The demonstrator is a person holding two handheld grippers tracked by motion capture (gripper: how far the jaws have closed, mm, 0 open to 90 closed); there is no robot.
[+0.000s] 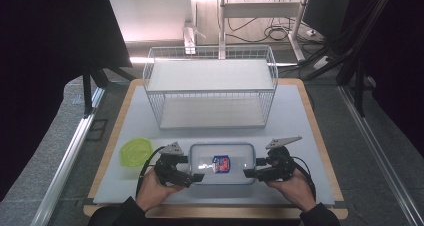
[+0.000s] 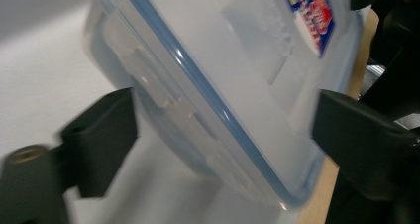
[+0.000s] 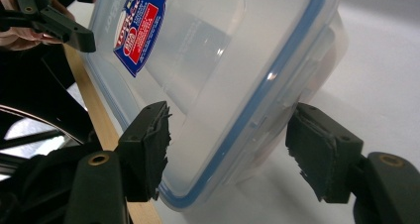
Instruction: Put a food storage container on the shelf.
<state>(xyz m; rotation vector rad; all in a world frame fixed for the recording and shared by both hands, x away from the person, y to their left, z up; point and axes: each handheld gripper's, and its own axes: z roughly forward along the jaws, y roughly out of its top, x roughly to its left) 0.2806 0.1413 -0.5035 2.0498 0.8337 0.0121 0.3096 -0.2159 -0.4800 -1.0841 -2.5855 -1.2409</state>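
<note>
— Fingers [image 3: 148,149] of the right gripper [image 1: 256,173] sit spread around one end of the clear box [image 1: 222,163], not pressing it?

— Yes. The left gripper [image 1: 192,176] does the same at the other end.

— Where is the box?

— On the white table [image 1: 300,116], near the front edge. The wire basket [image 1: 210,86] stands farther back.

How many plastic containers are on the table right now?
2. The clear lidded container with the blue seal lies at the near edge between both grippers; the small green container sits to its left. The wire basket looks empty.
</note>
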